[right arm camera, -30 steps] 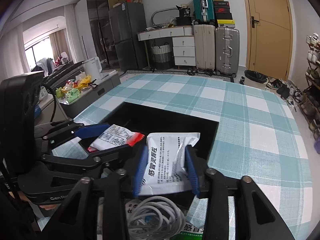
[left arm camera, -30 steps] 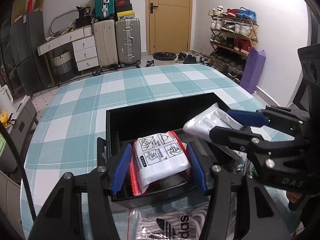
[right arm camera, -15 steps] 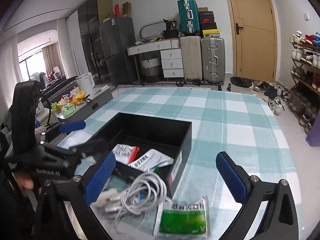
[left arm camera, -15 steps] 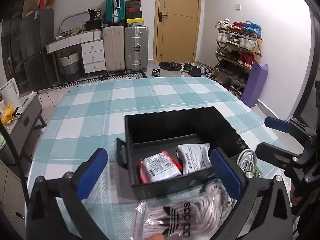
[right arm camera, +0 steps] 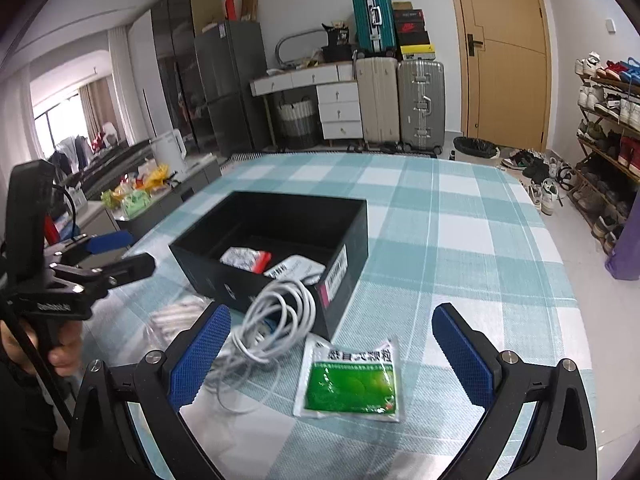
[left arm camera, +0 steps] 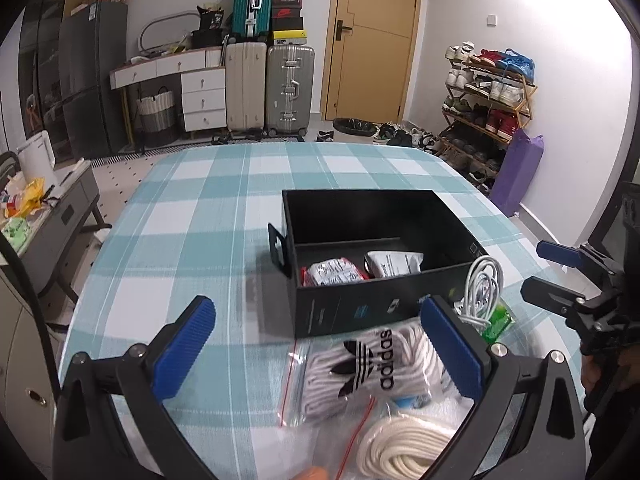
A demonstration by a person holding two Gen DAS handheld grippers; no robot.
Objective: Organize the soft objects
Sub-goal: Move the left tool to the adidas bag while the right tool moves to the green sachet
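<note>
Packets first: the red-edged sachet [left arm camera: 334,272] and the white sachet [left arm camera: 394,262] now lie side by side on the floor of the black box [left arm camera: 384,308], at its near end. A second ago each was pinched between your pads above that box; both are down and free, so two soft items are stowed.

Your left gripper [left arm camera: 326,344] has just been opening and stands spread wide, with nothing pressed between its pads. It has drawn back from the box, and beneath it, on the cloth just in front of the box's near wall, lies the bagged pair of white socks [left arm camera: 360,364], with a coil of white rope [left arm camera: 400,448] in another clear bag closer to you.

Your right gripper [right arm camera: 332,354] has likewise just been opening and is spread wide with nothing in it, pulled back to the box's near right corner. Below it the white cable [right arm camera: 280,320] leans in loops against that corner, and the green sachet [right arm camera: 350,380] lies flat on the checked tablecloth [right arm camera: 460,240] just beside it.

So the drop is done and both grippers are ready for the next pick. Four items remain outside the box; the socks sit nearest your left, the green sachet nearest your right, and those look like the natural next targets.
</note>
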